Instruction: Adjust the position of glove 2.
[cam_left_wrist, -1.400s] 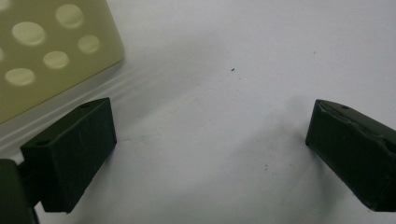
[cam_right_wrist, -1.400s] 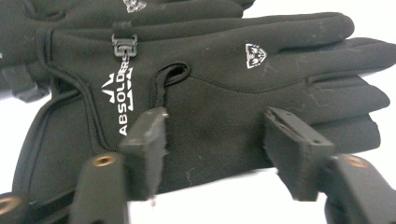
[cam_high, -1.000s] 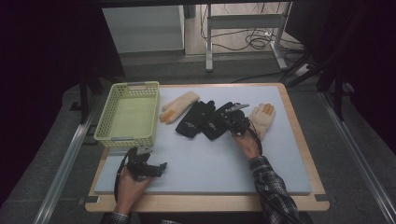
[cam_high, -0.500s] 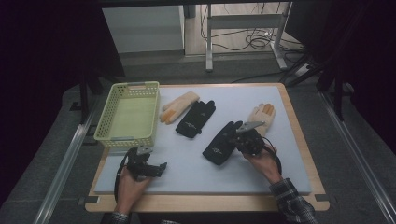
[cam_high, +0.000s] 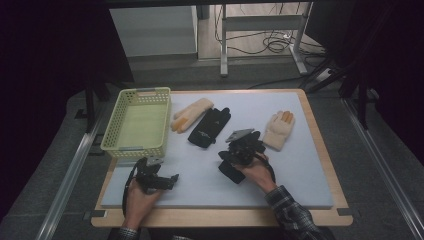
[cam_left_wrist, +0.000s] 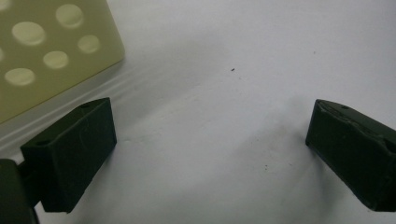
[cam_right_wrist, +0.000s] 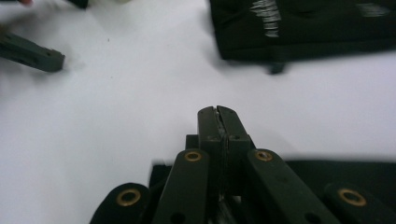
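Observation:
My right gripper (cam_high: 226, 159) is over the middle of the white mat (cam_high: 300, 175), pointing left. Its jaws (cam_right_wrist: 218, 113) are pressed together, shut on a black glove (cam_high: 231, 173) that trails underneath it (cam_right_wrist: 369, 177). A second black glove (cam_high: 210, 127) lies farther back (cam_right_wrist: 303, 28), beside a cream glove (cam_high: 192, 112). Another cream glove (cam_high: 279, 129) lies to the right. My left gripper (cam_high: 159, 177) rests near the front left of the mat, open (cam_left_wrist: 210, 144) with bare mat between its fingers, just in front of the yellow-green basket (cam_high: 116, 131).
The perforated corner of the basket (cam_left_wrist: 51, 51) sits close to my left jaw. The mat lies on a wooden board (cam_high: 220, 217) with a raised rim. Metal rails run along both sides, and cables lie on the floor beyond the table.
My right gripper has pulled one black glove away from the other, moving toward the front and left of the mat. The left gripper has stayed put.

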